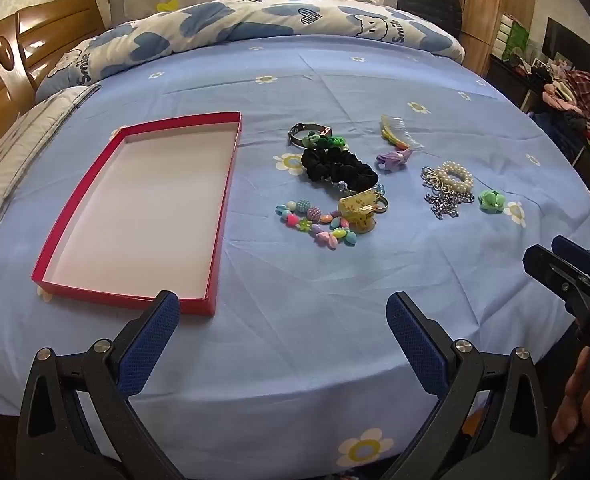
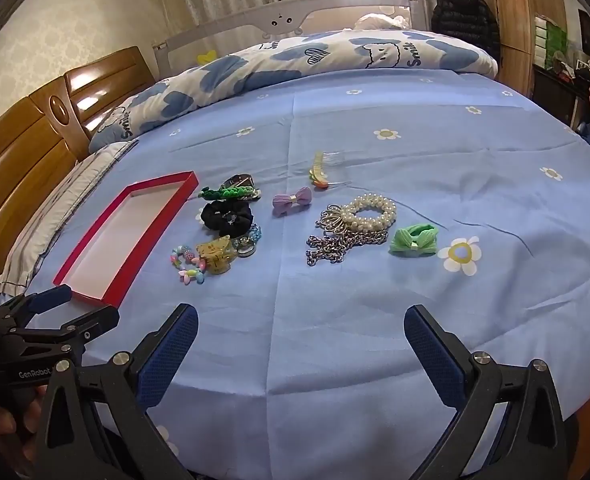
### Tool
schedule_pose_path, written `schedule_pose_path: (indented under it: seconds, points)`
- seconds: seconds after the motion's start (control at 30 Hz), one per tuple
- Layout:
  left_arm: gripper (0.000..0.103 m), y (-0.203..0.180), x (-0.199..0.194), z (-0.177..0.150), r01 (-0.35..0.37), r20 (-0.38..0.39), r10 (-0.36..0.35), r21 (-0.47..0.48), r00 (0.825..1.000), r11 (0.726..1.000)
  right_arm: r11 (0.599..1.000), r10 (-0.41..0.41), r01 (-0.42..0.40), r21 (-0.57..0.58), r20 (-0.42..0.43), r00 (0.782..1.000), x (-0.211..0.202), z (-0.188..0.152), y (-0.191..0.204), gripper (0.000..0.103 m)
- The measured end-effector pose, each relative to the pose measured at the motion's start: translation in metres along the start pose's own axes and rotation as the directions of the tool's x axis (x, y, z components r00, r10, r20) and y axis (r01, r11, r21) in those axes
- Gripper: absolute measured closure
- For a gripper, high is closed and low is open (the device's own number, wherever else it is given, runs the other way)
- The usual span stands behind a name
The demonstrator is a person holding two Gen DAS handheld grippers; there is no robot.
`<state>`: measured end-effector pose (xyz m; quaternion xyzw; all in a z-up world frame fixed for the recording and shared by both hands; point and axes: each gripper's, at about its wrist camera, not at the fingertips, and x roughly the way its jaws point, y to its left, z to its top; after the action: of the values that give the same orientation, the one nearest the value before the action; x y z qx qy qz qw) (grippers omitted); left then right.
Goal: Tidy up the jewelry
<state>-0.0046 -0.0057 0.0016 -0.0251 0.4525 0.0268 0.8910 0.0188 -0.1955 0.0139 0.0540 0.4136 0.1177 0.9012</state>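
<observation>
A shallow red box (image 1: 143, 216) with a white inside lies empty on the blue bedsheet, left of the jewelry. Beside it are a black scrunchie (image 1: 339, 170), a bead bracelet (image 1: 315, 224) and a yellow claw clip (image 1: 359, 208). Farther right lie a pearl bracelet (image 2: 371, 210), a silver chain (image 2: 335, 246), a green bow (image 2: 415, 240), a purple bow (image 2: 291, 200) and a comb (image 2: 323, 170). My left gripper (image 1: 283, 300) hangs open near the box's front corner. My right gripper (image 2: 301, 312) stands open in front of the chain. Neither holds anything.
A rolled blue-and-white quilt (image 1: 255, 24) runs along the bed's far side, and a wooden headboard (image 2: 35, 136) and pillow (image 2: 55, 220) are at the left. Cluttered furniture (image 1: 575, 92) stands beyond the right edge. A hand (image 1: 575, 412) grips the right tool.
</observation>
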Motion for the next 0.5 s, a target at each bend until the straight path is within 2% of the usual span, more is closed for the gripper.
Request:
schedule_pose_path:
  seconds: [0.5]
  points:
    - [0.000, -0.0041, 0.0023, -0.0007, -0.001, 0.000, 0.001, 0.007, 1.000, 1.000, 1.000, 0.013, -0.013, 0.007, 0.007, 1.000, -0.0046, 0.0020, -0.0040, 0.000]
